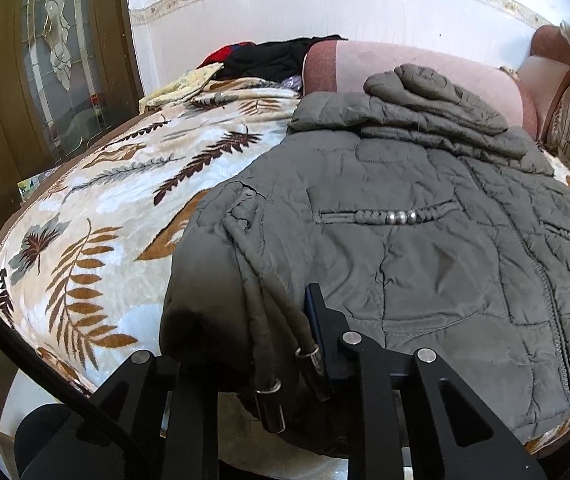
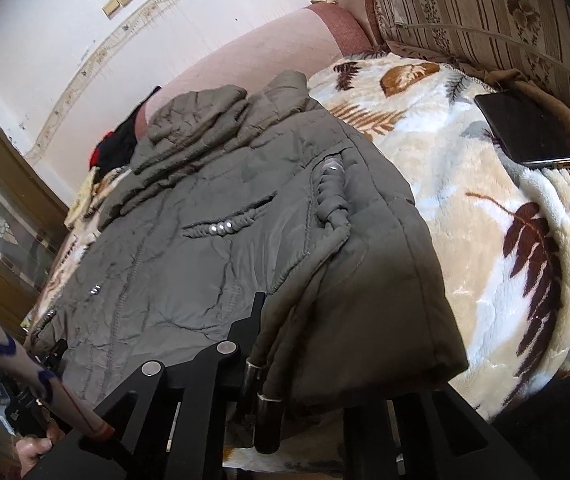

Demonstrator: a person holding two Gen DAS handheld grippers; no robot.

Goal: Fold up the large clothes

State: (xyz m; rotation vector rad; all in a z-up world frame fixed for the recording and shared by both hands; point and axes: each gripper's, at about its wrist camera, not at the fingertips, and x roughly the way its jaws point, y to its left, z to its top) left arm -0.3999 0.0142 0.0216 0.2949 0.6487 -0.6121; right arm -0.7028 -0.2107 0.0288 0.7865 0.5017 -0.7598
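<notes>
Leaf-print blanket [image 2: 485, 208] bears phone [image 2: 525, 128] beside jacket [image 2: 213, 248].

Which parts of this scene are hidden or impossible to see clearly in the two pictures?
- Left wrist view: the left gripper's outer finger, covered by the jacket hem.
- Right wrist view: the right gripper's outer finger, under the jacket's corner.
- Right wrist view: what the dark flat thing on the blanket is.
</notes>
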